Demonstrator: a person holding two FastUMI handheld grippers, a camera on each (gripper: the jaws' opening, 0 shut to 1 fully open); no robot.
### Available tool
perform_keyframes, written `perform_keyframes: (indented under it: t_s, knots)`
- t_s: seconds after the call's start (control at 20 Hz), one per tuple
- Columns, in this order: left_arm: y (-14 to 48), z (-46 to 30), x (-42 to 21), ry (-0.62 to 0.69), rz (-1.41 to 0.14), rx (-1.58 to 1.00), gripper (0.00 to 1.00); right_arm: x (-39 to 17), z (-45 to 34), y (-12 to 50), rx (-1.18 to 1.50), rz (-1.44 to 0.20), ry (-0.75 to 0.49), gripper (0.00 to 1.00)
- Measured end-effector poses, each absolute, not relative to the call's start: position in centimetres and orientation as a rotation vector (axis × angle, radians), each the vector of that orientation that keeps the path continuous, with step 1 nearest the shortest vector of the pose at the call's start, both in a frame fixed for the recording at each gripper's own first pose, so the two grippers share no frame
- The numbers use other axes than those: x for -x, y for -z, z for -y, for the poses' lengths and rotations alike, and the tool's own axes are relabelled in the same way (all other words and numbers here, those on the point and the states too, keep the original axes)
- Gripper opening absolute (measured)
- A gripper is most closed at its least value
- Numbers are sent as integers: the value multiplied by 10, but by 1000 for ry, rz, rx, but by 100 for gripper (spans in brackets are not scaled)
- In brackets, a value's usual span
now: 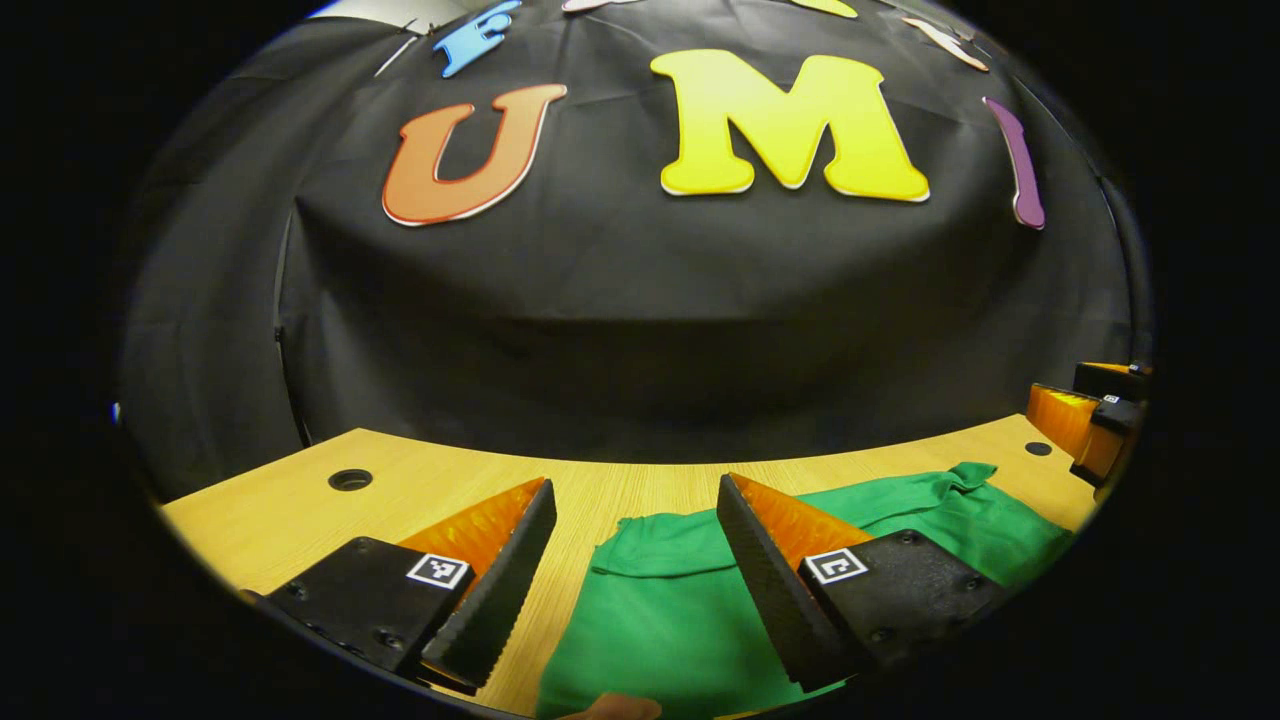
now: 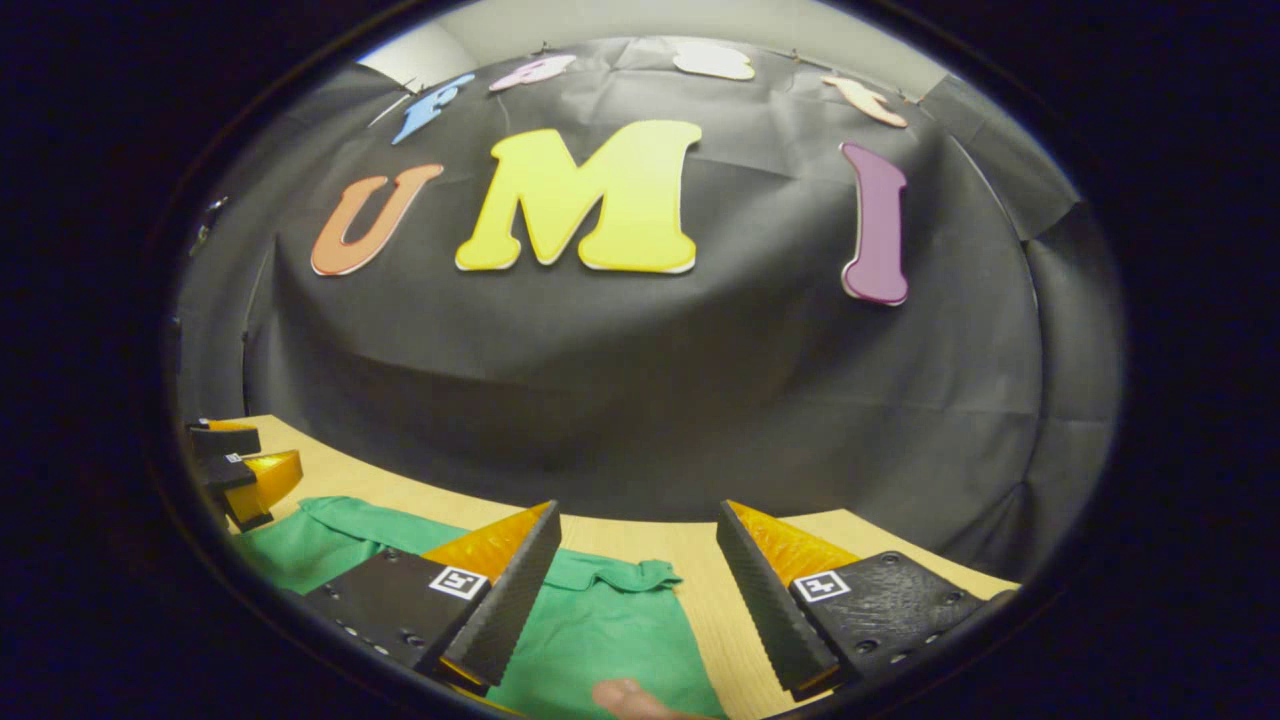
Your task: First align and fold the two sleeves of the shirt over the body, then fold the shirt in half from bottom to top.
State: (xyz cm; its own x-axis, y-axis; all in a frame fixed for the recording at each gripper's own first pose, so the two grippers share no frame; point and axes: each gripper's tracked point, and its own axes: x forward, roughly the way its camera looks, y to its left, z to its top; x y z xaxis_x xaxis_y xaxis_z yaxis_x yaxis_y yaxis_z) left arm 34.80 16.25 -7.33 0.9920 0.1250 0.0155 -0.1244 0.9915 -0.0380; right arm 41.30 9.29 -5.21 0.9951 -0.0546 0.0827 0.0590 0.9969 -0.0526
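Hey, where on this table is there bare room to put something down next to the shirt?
Bare wood lies on the table between the green shirt's left edge and the round hole, and in a strip between the shirt and the black wall. In the right gripper view, wood is free right of the shirt. The middle is crowded with cloth.
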Motion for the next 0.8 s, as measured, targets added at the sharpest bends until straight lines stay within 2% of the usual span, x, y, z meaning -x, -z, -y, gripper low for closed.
perform_keyframes:
  t_s: [0.3,0.45,0.55,0.8]
  knots:
    - [100,-144,-277,-129,-33,82,100,-335,-94,82,55,97,39,95]
    - [95,-147,-238,-159,-16,82,100,-302,-85,89,109,112,47,96]
    - [94,-144,-216,-164,-7,72,100,-280,-75,91,92,104,56,94]
    - [87,-137,-156,-177,17,86,100,-217,-50,84,43,110,66,96]
